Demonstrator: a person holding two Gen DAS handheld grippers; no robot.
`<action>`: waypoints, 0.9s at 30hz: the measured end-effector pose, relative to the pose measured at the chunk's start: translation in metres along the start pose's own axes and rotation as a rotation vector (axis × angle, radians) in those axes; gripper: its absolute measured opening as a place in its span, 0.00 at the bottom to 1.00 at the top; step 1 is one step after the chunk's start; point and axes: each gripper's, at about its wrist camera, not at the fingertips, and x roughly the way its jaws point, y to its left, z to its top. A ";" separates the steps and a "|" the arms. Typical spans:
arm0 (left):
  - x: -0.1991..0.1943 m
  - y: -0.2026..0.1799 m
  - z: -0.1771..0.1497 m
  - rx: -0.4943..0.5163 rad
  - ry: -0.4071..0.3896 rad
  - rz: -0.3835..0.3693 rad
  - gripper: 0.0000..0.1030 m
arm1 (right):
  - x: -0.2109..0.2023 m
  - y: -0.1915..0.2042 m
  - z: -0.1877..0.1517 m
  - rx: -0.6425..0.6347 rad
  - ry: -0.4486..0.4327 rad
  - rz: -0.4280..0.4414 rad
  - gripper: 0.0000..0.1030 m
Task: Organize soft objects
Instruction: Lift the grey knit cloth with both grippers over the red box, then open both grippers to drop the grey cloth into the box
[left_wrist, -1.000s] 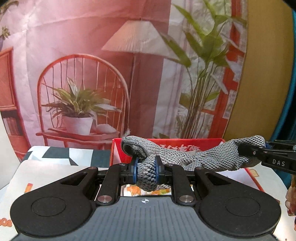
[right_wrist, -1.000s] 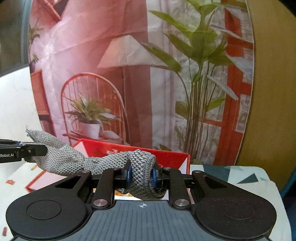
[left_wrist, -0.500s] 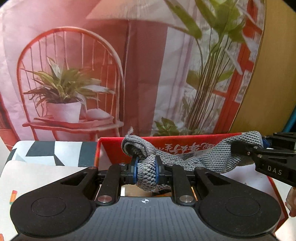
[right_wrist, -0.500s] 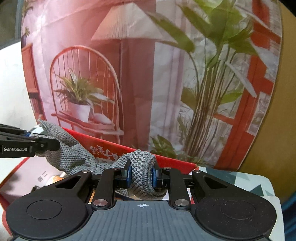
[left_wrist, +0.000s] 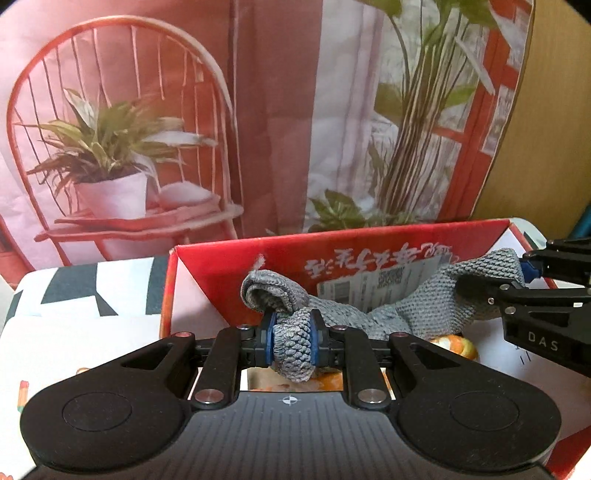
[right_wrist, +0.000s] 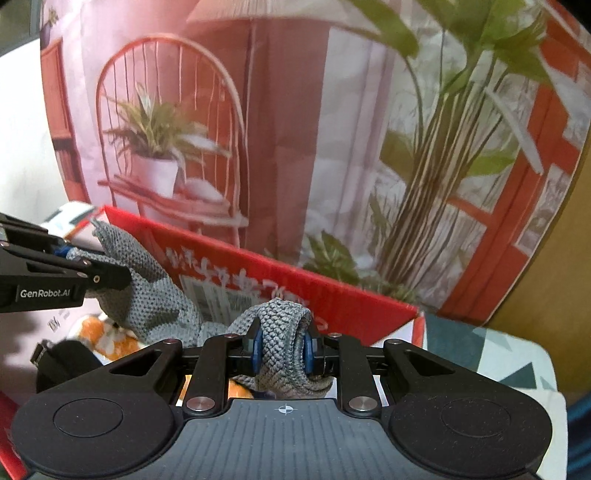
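Black strap (right_wrist: 55, 360) in right view only

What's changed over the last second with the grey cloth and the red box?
Both hand-held grippers carried the grey knitted cloth forward and down: it was held up in front of the red box, and now hangs inside it, just above the orange item on the bottom. Unchanged: the left hand-held gripper and right hand-held gripper each stay clamped on an end, nothing released.

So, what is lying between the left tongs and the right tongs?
Only the grey knitted cloth spans from the left tongs to the right tongs, sagging over the red box; both wrist views show it.
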 end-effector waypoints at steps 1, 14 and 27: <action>-0.001 0.001 0.001 0.002 -0.006 -0.003 0.26 | 0.001 0.001 0.000 0.000 0.008 -0.002 0.23; -0.085 0.000 -0.012 0.031 -0.182 -0.047 0.67 | -0.066 -0.011 -0.012 0.152 -0.143 0.054 0.42; -0.185 0.009 -0.102 -0.014 -0.284 -0.039 0.67 | -0.177 0.014 -0.077 0.160 -0.371 0.119 0.43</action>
